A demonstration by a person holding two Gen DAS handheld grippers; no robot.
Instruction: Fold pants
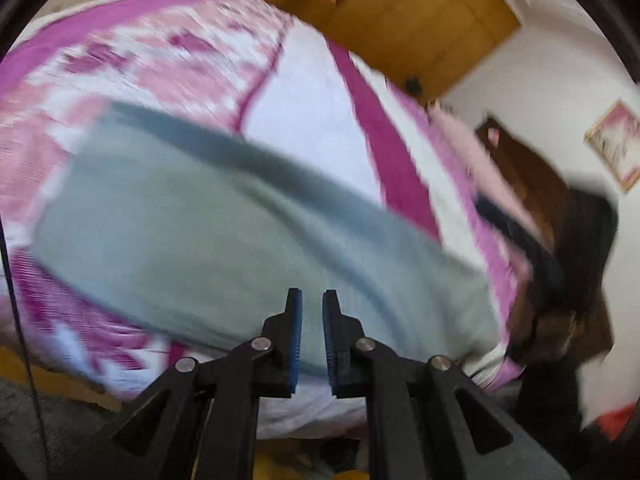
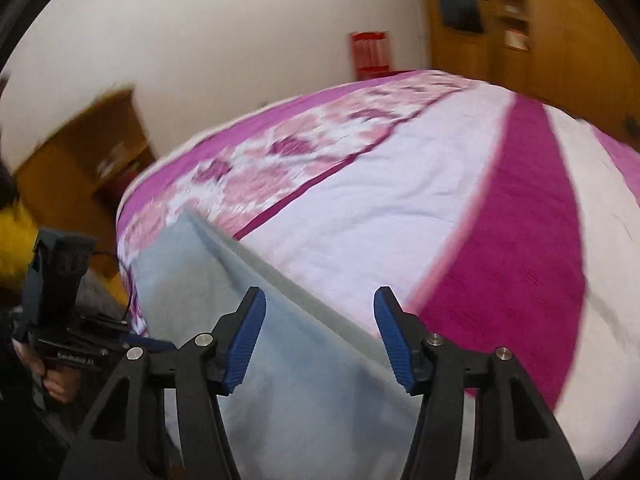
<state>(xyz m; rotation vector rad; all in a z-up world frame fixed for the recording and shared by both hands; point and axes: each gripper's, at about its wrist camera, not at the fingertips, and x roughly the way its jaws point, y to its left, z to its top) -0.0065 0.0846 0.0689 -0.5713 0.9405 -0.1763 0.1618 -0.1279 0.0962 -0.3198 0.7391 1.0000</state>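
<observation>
Light grey-blue pants [image 1: 200, 220] lie folded in a long band on the bed, blurred in both views. My left gripper [image 1: 312, 296] hovers over their near edge, jaws almost shut with a thin gap and nothing in it. My right gripper [image 2: 320, 296] is open above the pants [image 2: 288, 368], its blue pads [image 2: 244, 336] wide apart and off the cloth. The folded edge runs diagonally between them. At the left of the right wrist view a hand [image 2: 52, 384] holds the left tool's housing [image 2: 60, 276].
The bed carries a quilt [image 2: 400, 200] in white, pink and magenta stripes. Wooden wardrobes [image 1: 420, 20] stand behind it and a low wooden cabinet [image 2: 80, 160] to the left. A brown headboard [image 1: 520, 168] and a framed picture [image 1: 616, 144] are at the right.
</observation>
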